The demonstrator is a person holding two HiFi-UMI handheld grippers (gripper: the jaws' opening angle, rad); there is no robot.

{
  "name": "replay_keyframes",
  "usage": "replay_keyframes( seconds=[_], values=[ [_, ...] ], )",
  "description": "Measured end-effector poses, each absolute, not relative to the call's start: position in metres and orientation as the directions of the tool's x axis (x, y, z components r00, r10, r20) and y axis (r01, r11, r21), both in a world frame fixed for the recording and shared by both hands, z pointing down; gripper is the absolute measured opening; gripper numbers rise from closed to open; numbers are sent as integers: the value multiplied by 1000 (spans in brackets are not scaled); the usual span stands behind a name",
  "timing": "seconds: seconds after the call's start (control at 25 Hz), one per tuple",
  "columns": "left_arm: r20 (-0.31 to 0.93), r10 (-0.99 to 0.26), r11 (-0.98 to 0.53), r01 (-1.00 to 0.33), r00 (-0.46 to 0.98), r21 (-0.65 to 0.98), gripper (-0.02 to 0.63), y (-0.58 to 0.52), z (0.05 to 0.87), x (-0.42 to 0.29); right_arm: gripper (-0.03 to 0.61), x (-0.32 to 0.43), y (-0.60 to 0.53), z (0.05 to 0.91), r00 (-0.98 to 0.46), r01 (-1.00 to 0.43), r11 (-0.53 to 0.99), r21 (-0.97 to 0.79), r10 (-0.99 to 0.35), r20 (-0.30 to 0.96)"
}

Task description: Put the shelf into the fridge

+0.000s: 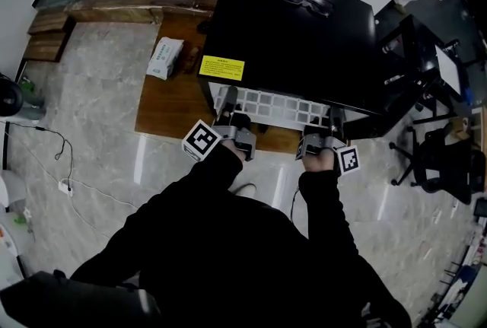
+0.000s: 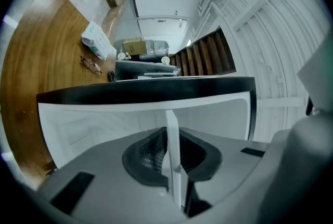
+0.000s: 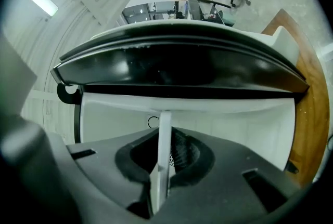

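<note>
Lying level — shelf (image 1: pixel 275 106) (long axis crosswise)

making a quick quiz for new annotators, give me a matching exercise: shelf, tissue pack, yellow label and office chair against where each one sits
Things:
1. white wire shelf
2. tissue pack
3. yellow label
4. office chair

Places:
A. on the wooden platform, to the person's left of the fridge
B. on the floor, to the person's right of the fridge
C. at the fridge's open front, clamped by the left tongs and right tongs
D. on the fridge's black top, near its front left corner

Pairs: 1-C, 2-A, 3-D, 4-B
</note>
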State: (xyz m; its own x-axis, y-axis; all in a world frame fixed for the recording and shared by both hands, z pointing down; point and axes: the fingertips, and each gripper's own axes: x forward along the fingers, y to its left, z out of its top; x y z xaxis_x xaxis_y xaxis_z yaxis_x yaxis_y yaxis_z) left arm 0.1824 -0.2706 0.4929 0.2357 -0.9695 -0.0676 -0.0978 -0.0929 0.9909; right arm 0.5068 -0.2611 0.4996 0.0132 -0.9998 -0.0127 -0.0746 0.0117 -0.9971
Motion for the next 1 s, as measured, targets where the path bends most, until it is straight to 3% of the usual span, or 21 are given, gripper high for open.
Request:
replay_keyframes(
  seconds=[1.0],
  values=[
    [-60,-990,-80,-161,128,984,40,-322,496,187,31,512,-311,497,129,-53,26,-998,-991,-33]
  ],
)
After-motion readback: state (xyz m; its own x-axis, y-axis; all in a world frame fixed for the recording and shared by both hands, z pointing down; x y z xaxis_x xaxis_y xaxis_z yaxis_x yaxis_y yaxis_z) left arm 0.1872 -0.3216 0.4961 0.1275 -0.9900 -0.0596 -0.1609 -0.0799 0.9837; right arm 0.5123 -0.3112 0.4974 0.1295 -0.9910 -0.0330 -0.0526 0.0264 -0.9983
